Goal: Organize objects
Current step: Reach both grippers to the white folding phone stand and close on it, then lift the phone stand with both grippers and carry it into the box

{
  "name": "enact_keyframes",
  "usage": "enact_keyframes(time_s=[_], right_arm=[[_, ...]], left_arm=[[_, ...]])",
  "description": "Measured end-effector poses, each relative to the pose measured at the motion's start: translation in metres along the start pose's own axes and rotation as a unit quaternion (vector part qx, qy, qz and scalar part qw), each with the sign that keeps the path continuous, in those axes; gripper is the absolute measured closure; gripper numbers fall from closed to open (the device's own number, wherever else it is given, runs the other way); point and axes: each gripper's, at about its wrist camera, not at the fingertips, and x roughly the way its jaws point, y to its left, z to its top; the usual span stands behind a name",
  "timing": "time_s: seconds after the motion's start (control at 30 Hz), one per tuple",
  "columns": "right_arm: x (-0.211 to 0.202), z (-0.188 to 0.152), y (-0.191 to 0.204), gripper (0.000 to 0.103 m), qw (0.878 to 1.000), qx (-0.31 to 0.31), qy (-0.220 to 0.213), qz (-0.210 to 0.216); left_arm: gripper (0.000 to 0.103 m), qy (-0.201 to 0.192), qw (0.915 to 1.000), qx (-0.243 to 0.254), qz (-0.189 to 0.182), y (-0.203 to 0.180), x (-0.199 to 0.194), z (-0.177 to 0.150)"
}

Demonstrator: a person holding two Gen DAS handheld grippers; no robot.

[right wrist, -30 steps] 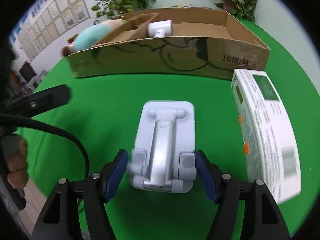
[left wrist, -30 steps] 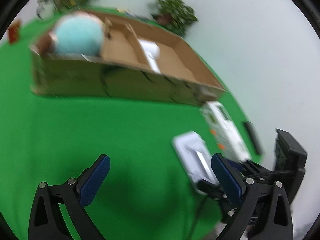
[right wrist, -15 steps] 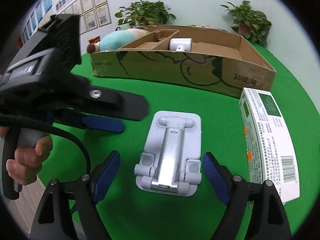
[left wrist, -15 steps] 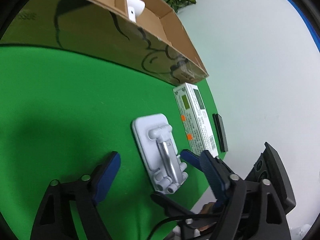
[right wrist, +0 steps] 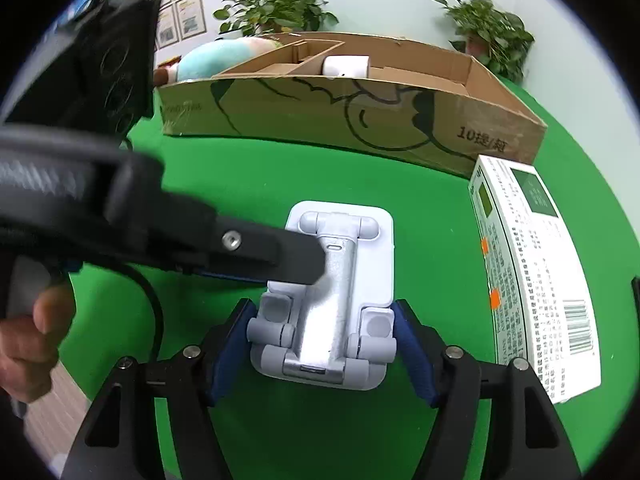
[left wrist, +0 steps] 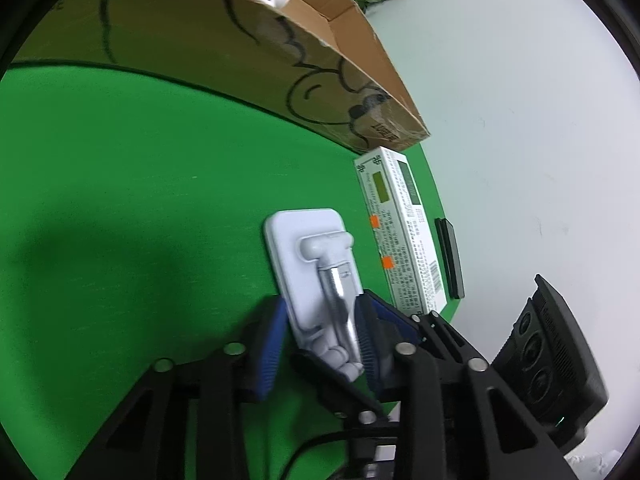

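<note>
We are at the grasp step: the stand (right wrist: 340,292) lies flat on the green table (right wrist: 248,184), just before the box (right wrist: 360,112). Both grippers are closing on it, the right gripper (right wrist: 322,344) across its hinge end, pads at its sides; the left gripper (left wrist: 320,344) about its arm. Next we need a firm clamp, then a lift over the box wall.

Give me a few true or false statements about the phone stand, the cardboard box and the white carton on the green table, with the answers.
1. The phone stand lies folded flat on the green table. True.
2. The white carton sits inside the cardboard box. False: it lies on the table beside the box.
3. Both grippers are at the phone stand. True: the left gripper and right gripper are closing around it.
4. The cardboard box is empty. False: a white object sits inside.
</note>
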Motion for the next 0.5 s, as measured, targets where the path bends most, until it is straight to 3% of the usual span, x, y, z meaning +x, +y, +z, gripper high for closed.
enact_keyframes(time_s=[0.17,0.5], right_arm=[[-0.004,0.003,-0.011,0.034,0.998,0.053,0.0,0.034],[-0.01,-0.001,-0.018,0.035,0.993,0.096,-0.001,0.074]], left_arm=[[0.087,-0.003,0.9999,-0.001,0.012,0.002,-0.001,0.001],[0.09,-0.014,0.9993,0.025,0.026,-0.011,-0.012,0.0]])
